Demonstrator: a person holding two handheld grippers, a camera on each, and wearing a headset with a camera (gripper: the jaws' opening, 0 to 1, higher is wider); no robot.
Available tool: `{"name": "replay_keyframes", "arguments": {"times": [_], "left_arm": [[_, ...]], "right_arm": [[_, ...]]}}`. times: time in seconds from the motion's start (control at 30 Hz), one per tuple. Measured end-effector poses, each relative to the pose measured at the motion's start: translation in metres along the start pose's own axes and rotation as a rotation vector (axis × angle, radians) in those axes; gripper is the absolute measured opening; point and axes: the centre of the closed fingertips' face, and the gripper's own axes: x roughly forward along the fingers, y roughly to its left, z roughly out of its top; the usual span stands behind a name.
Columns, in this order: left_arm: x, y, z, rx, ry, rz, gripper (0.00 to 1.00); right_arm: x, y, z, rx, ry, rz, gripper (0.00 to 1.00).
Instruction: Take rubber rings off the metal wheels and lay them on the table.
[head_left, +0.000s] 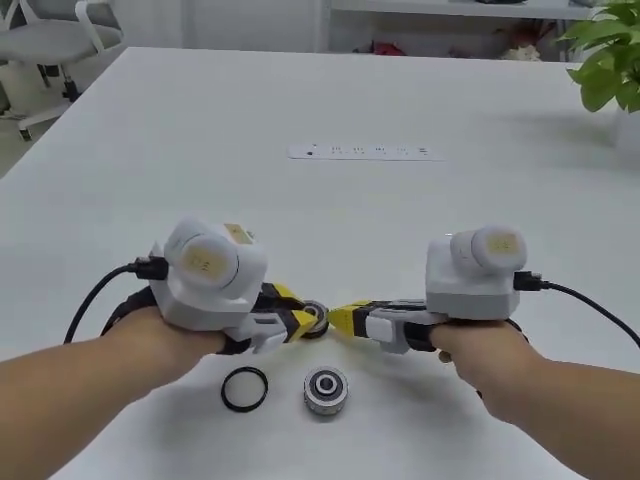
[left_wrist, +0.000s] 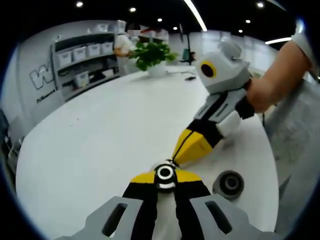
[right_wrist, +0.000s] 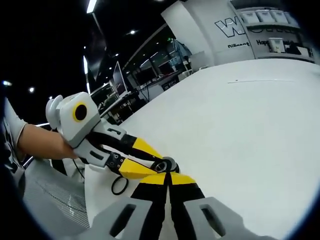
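A small metal wheel (head_left: 314, 318) with a dark rim is held just above the table, and my left gripper (head_left: 303, 321) is shut on it. In the left gripper view the wheel (left_wrist: 165, 174) sits between my yellow jaw tips. My right gripper (head_left: 334, 318) comes in from the opposite side with its jaws shut, and its tips (left_wrist: 176, 159) touch the wheel's rim (right_wrist: 167, 164). Whether they pinch a ring there is hidden. A loose black rubber ring (head_left: 244, 388) lies flat on the table near me. A second wheel (head_left: 325, 390) stands beside it.
The white table (head_left: 330, 220) stretches far ahead. A white power strip (head_left: 365, 152) lies at mid-table and a potted plant (head_left: 610, 55) stands at the far right. Cables (head_left: 90, 300) trail from both grippers. An office chair (head_left: 55, 40) stands off the far left corner.
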Motion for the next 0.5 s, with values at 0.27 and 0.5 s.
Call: {"name": "replay_keyframes", "arguments": {"times": [0.27, 0.5], "left_arm": [[-0.0002, -0.0007, -0.0003, 0.003, 0.0, 0.007, 0.12], [-0.0003, -0.0011, -0.0005, 0.002, 0.0, 0.007, 0.12]], "right_arm": [[0.0002, 0.0027, -0.0002, -0.012, 0.007, 0.007, 0.0], [0.0011, 0.0049, 0.0, -0.03, 0.015, 0.01, 0.0]]}}
